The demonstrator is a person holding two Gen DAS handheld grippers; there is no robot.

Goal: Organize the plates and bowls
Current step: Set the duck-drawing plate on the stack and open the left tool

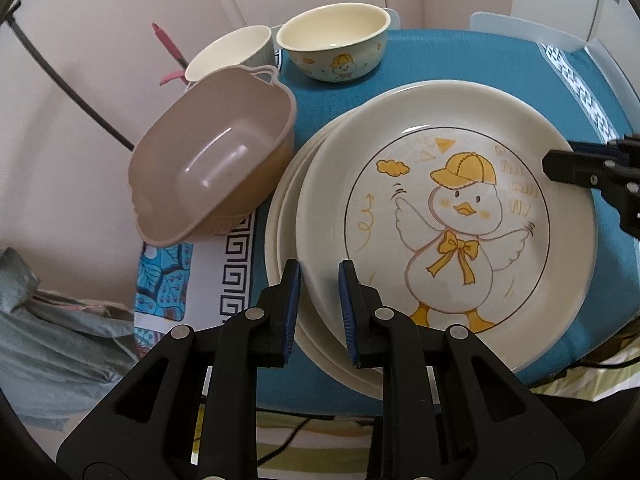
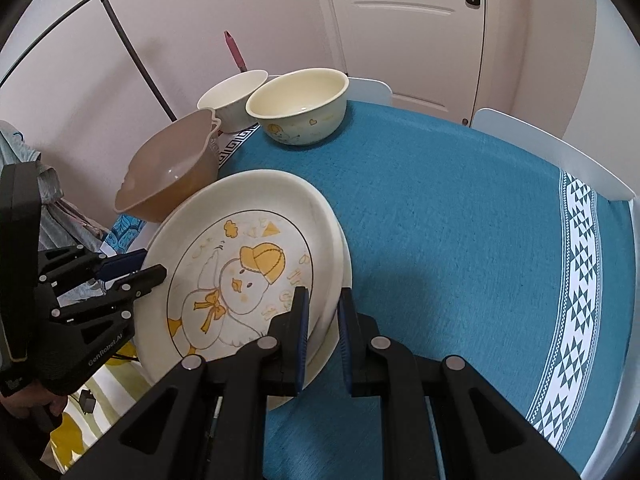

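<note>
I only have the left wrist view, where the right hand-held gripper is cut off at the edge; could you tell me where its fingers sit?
Observer: The right hand-held gripper straddles the duck plate at its rim, one pad on each side.
Operator: Is it clamped?
Observer: I cannot tell; the white rim fills the gap between the pads.
Operator: What lies beside that rim?
Observer: A second plate peeks out just beyond it, on the blue tablecloth.
</note>
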